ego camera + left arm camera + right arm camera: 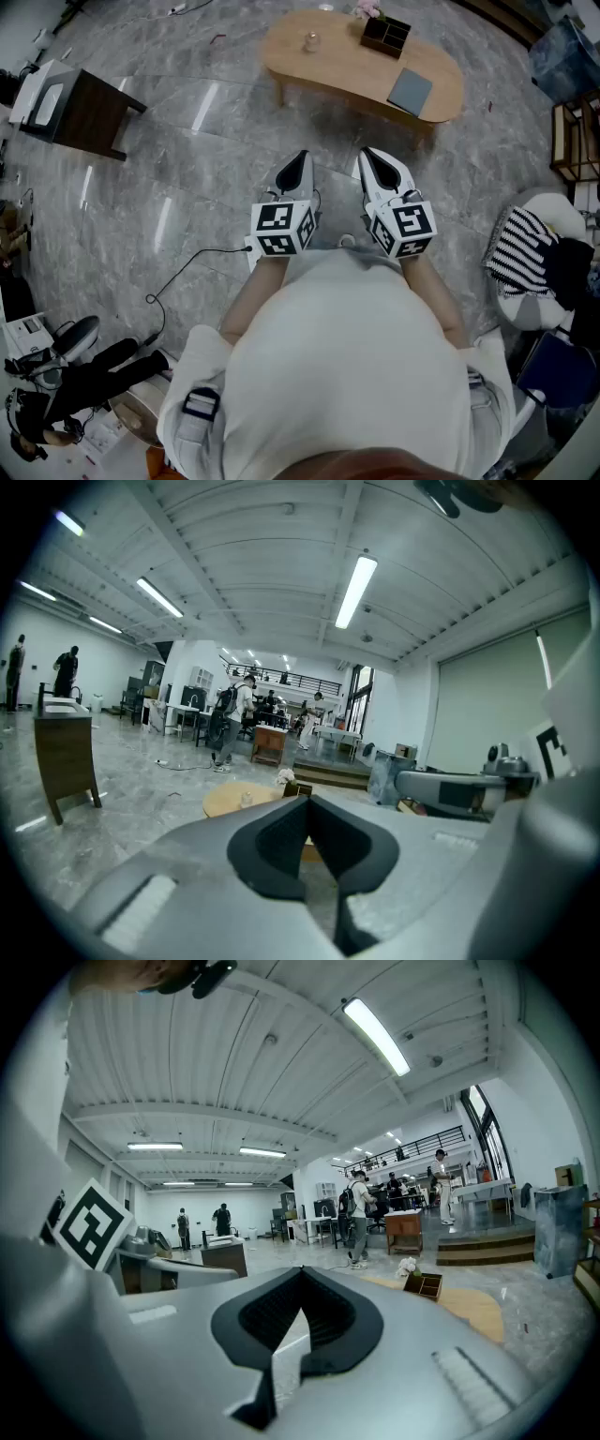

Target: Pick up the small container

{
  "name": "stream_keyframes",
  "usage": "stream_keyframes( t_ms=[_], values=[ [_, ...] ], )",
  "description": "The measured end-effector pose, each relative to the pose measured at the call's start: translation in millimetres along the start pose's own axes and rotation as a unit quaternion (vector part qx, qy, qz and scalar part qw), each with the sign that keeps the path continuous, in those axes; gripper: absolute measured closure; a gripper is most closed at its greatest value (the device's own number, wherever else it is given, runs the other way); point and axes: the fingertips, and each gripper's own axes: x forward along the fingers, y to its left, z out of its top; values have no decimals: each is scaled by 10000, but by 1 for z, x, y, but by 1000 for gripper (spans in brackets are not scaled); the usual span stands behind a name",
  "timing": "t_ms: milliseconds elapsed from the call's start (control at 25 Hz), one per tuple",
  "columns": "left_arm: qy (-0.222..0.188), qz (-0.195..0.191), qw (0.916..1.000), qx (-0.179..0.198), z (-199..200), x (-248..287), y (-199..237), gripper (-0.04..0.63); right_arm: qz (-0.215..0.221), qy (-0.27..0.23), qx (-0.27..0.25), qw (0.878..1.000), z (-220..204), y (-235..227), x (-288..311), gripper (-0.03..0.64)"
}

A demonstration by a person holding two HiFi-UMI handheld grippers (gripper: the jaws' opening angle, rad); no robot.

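A small clear container point(310, 41) stands on the far left part of an oval wooden table point(347, 70), well ahead of both grippers. In the left gripper view the container point(247, 799) shows just left of the jaws. My left gripper point(298, 161) point(309, 799) is held level in front of the person's body, shut with nothing in it. Beside it, my right gripper point(370, 155) point(301, 1271) is shut too and holds nothing. Both are over bare floor, short of the table.
On the table also sit a black divided box point(385, 36) point(424, 1284) with flowers behind it and a grey pad point(410, 91). A dark side table point(84, 112) stands at the left, a cable point(187, 267) crosses the floor, and striped cloth point(520, 253) lies at the right.
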Motion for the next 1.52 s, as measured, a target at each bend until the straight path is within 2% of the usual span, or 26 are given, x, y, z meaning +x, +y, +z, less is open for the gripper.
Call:
stream_keyframes(
  t_ms=[440, 640, 840, 1280, 1520],
  values=[
    [-56, 67, 9997, -215, -9, -11, -12, 594, -5, -18, -51, 10000, -3, -4, -27, 620],
    [-37, 87, 9996, -250, -11, -5, -22, 594, 185, -88, 181, 9996, -2, -11, -31, 618],
    [-51, 230, 9993, -284, -15, -3, -24, 594, 329, 34, 147, 9993, -12, -12, -29, 618],
    [63, 343, 9981, -500, -15, 28, -6, 594, 675, 224, 127, 9974, -14, -22, 2, 618],
    [101, 352, 9978, -552, -3, 66, 19, 594, 642, 281, 218, 9973, -11, -42, 43, 618]
  ],
)
